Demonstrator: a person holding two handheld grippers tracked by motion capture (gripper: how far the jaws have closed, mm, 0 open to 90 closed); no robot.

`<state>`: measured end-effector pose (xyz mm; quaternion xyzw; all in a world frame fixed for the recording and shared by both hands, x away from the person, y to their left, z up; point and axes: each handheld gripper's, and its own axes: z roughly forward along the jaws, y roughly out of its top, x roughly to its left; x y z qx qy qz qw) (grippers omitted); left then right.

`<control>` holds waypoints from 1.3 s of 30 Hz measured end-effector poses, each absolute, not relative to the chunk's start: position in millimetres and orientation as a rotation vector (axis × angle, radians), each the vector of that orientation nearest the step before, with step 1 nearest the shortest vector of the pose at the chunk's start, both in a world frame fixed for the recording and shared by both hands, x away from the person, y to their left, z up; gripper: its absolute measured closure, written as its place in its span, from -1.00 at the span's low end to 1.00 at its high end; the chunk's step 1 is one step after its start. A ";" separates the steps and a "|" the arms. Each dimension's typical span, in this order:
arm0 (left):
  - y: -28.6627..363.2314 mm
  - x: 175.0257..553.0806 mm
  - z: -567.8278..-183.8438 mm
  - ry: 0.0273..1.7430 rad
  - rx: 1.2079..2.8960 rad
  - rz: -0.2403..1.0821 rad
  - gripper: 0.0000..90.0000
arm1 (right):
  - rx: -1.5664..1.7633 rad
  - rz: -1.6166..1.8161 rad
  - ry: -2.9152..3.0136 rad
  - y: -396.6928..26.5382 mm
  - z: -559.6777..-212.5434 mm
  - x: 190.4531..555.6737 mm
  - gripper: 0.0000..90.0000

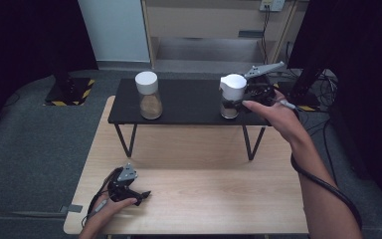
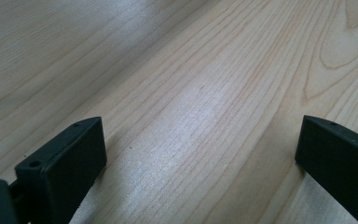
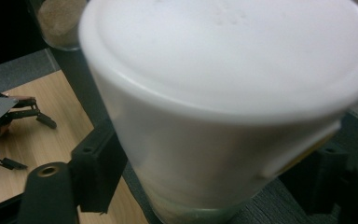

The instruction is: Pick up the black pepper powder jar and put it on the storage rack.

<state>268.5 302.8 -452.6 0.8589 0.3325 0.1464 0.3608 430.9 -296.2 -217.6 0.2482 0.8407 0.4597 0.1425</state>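
Your right tongs [image 1: 248,94] straddle the jar [image 1: 231,97] at its white lid [image 3: 223,56]; grip unclear. Squeeze there and it tips off the shelf [image 1: 189,102]. Left tongs [image 1: 135,193] released on tabletop [image 1: 204,199]

High view: fixed above the person's side, facing forward and down over the whole desk [image 1: 204,199] and black shelf [image 1: 189,102].

Left gripper view: very low, close to the desk [image 2: 205,102] boards, looking along them.

Right gripper view: hard against a white jar lid [image 3: 228,84], blurred; shares the left claw [image 3: 21,140] on the desk with the high view [image 1: 142,196].
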 end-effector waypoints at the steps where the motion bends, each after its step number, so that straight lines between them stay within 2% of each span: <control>1: 302.8 268.6 -452.6 0.857 2.214 0.377 -0.99 | 0.711 1.320 2.422 -295.6 -217.3 429.7 -0.54; 8: 302.8 268.5 -452.6 0.857 2.213 0.377 -0.99 | 0.701 1.307 2.411 -295.8 -215.5 426.4 -0.67; 11: 302.8 268.6 -452.6 0.857 2.214 0.377 -0.99 | 0.692 1.298 2.408 -297.7 -214.7 422.2 -0.80; 17: 302.9 268.9 -452.2 0.856 2.216 0.375 -0.99 | 0.680 1.270 2.407 -306.2 -212.2 408.1 -0.87; 27: 302.9 268.9 -452.2 0.856 2.216 0.374 -0.99 | 0.687 1.276 2.402 -322.0 -211.1 387.3 -0.91; 39: 302.9 269.0 -452.1 0.856 2.217 0.374 -0.99 | 0.668 1.234 2.428 -319.2 -209.4 367.7 -0.90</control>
